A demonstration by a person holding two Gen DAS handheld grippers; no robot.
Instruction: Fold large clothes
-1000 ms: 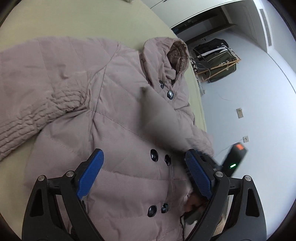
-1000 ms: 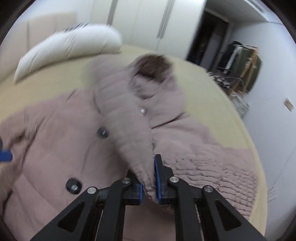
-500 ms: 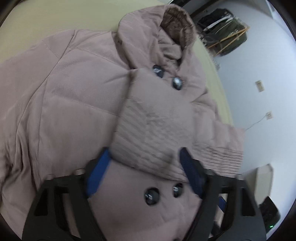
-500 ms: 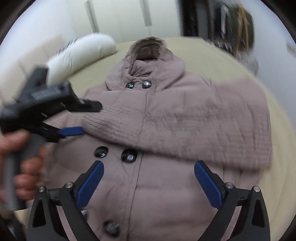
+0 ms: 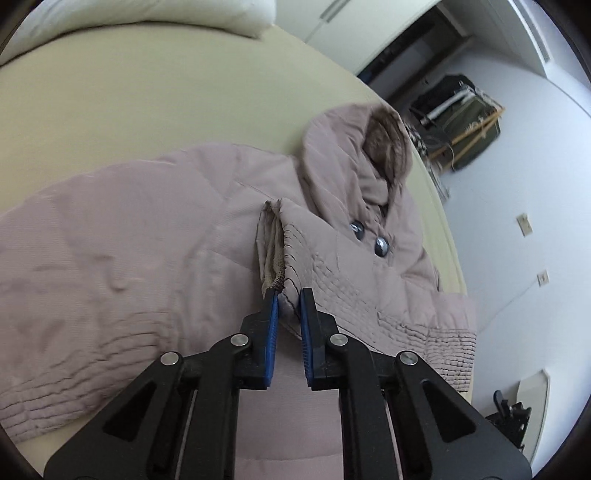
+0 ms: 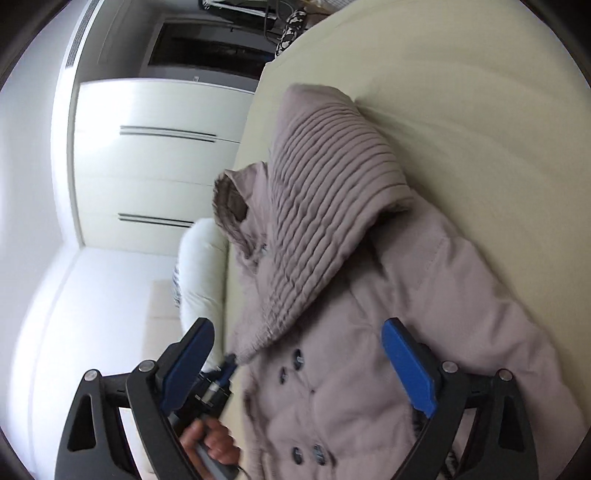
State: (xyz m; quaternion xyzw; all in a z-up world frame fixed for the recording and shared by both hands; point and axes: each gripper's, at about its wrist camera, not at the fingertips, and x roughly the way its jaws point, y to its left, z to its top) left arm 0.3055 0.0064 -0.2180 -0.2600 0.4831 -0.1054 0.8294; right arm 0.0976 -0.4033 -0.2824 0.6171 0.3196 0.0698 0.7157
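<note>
A dusty-pink quilted coat (image 5: 147,240) lies front up on the beige bed (image 5: 147,110), its fur-lined hood (image 5: 384,147) toward the far edge. One sleeve (image 5: 369,295) is folded across the buttoned front. My left gripper (image 5: 289,295) is closing, its blue pads pinching the corner of that sleeve's cuff (image 5: 275,254). In the right wrist view the picture is rolled sideways. My right gripper (image 6: 295,365) stands wide above the coat (image 6: 461,295) with its jaws closing slightly; the buttoned front shows between them, untouched. The ribbed sleeve (image 6: 325,184) rises to the left gripper (image 6: 223,369), held by a hand (image 6: 210,439).
A white pillow (image 5: 184,14) lies at the head of the bed, also the pillow (image 6: 199,266) beside white wardrobe doors (image 6: 147,147). Past the bed's far edge stands a rack with dark bags (image 5: 465,114). A black device (image 5: 509,413) sits on the floor at lower right.
My right gripper let go of the sleeve, opened wide and rolled sideways as it drew back. The sleeve dropped across the front, and my left gripper closed on its cuff.
</note>
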